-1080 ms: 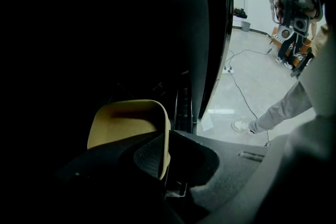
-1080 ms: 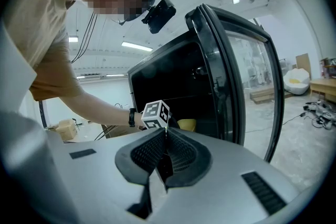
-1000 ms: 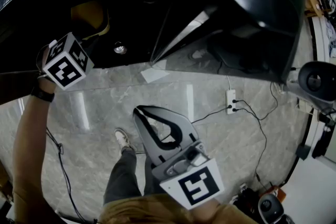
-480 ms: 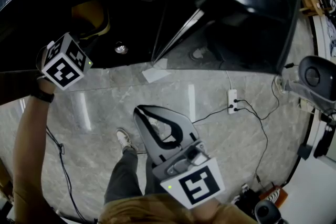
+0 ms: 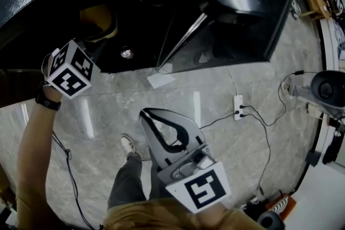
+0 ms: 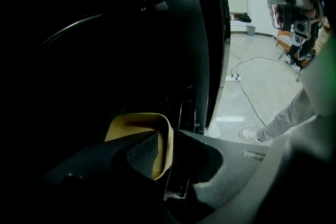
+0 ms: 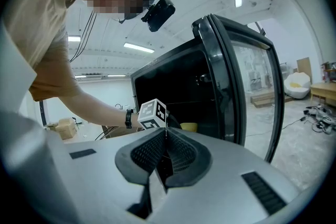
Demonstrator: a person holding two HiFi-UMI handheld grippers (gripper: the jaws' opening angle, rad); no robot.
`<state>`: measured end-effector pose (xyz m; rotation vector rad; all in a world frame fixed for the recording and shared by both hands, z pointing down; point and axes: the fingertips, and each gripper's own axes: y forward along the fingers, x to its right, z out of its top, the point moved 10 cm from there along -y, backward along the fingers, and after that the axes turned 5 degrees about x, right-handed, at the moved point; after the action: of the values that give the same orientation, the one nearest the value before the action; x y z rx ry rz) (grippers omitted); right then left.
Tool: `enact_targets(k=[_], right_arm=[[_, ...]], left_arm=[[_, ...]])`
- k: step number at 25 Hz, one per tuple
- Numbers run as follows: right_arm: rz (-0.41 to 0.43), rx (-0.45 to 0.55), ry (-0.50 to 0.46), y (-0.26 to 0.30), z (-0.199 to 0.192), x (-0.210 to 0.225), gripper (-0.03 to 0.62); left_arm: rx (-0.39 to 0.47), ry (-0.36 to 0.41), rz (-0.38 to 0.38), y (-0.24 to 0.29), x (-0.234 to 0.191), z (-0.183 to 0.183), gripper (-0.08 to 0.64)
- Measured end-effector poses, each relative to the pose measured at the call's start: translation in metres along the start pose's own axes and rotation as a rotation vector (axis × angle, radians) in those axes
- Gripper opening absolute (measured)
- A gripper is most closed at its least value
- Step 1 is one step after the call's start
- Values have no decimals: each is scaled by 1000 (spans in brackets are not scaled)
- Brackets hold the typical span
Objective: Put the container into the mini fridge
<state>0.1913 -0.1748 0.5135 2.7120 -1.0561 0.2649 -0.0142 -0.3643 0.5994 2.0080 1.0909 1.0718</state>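
Grey marble floor (image 5: 215,153) below, mini fridge (image 5: 135,2) standing open. Left gripper (image 6: 167,150) jaws grip the yellow container (image 6: 137,122) by its rim, inside the dark cabinet. Right gripper (image 7: 166,139) jaws pressed together, empty. Best move: set it down level, then let go.

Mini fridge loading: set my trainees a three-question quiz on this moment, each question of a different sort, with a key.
1. True or false: the right gripper is shut with nothing in it.
2. Which one holds the yellow container by its wall? A) left gripper B) right gripper C) neither
3. Fill in: the door of the mini fridge stands ____.
Key: 1 true; 2 A; 3 open.
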Motion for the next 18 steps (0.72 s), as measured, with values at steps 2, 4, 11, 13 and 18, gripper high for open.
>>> enact_targets(k=[2,4,11,13,18], right_arm=[[-1,4,-6,-2,3,-4,5],[-2,16,-15,-5,8,-9,5],[-2,52,-45,-16,30,-42,5],[-4,60,-59,-21,37,-52,5],[-9,73,-88,-32,58,-79,5]], left_arm=[[9,-17,0,-6,3,0,78],[18,-34,13,-14,6,2,78],[46,-72,36,-56,19,0,77],[58,-73,44,-69,23,3,77],[76,-96,57,-95,30,6,75]])
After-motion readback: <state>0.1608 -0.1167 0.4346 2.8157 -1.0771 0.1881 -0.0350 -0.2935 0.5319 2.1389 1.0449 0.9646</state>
